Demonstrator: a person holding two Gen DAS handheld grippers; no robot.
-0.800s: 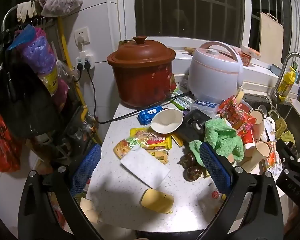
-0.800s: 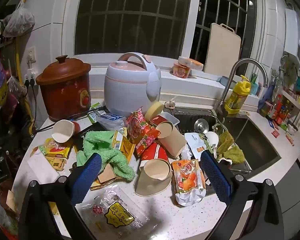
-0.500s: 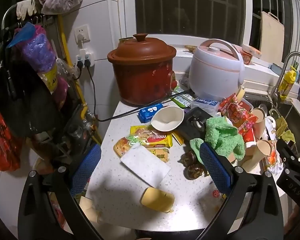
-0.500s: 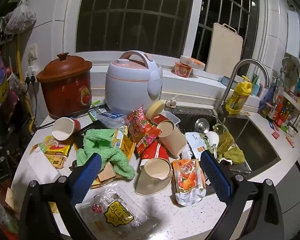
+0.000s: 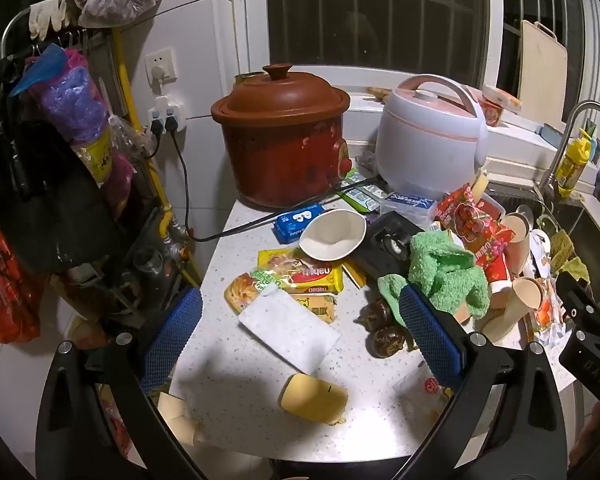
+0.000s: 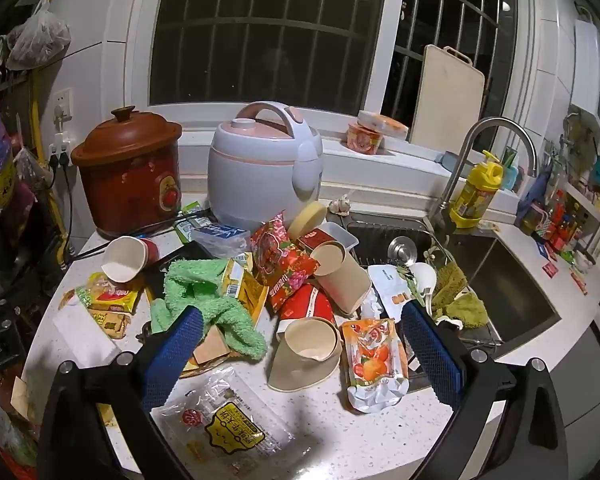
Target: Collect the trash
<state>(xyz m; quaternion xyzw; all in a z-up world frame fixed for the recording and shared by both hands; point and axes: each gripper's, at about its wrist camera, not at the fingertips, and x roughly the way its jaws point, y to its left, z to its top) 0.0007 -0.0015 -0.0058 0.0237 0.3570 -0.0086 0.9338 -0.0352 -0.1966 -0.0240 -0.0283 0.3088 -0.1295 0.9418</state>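
The white speckled countertop is seen strewn with litter, and no piece has yet been taken up, so the task is judged to be at its very start, with a first target being chosen. The left gripper is held above the near edge with its blue-padded fingers spread wide and nothing between them; below it lie a flat white paper packet, a crushed yellow paper cup and yellow noodle wrappers. The right gripper is likewise spread and empty, poised over a tipped beige paper cup, an orange juice pouch and a clear plastic wrapper with a yellow label. A green towelling cloth is draped among the wrappers, just beside the right gripper's left finger. No bin or bag for the rubbish can be made out. For the next move, one gripper would probably need to be lowered over a single loose piece, such as the beige cup, and shut on it without the cloth being caught.
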